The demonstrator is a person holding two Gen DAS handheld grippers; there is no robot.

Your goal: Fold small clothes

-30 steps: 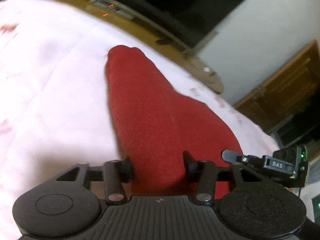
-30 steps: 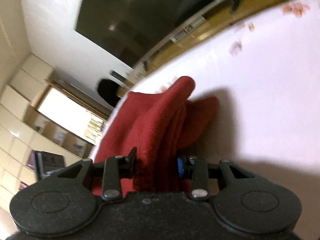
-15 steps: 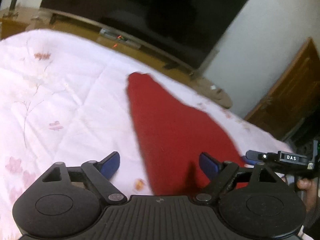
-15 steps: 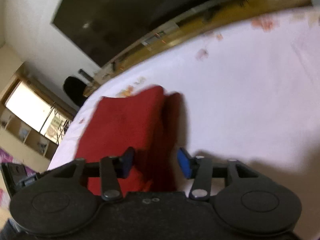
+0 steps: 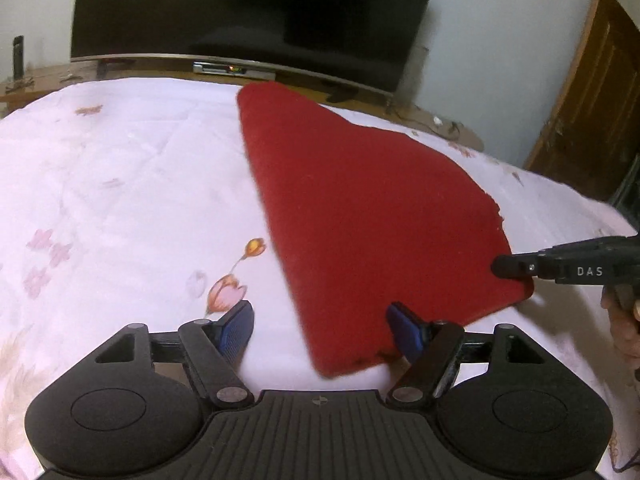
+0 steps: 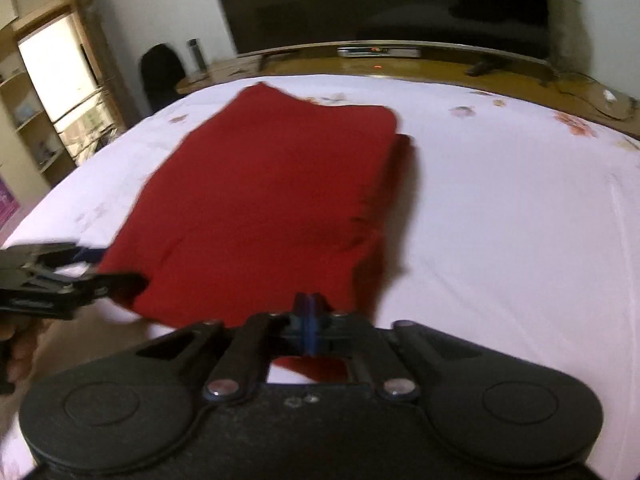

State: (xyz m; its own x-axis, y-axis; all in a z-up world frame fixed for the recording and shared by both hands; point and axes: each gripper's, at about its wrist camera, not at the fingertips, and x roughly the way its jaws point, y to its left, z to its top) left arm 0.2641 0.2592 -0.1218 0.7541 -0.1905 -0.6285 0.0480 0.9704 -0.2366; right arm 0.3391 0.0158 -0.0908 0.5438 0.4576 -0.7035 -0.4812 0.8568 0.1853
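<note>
Both tools have released the cloth (image 5: 372,208), which lies folded flat mid-bed (image 5: 120,184). Left tool (image 5: 320,326) spread but closing, empty; right tool (image 6: 307,322) pressed together, apparently empty. Another fold may remain.

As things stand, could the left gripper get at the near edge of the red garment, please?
Probably yes: the left gripper has closing jaws straddling the red garment's near corner, nothing between. The right gripper is shut, beside it.
</note>
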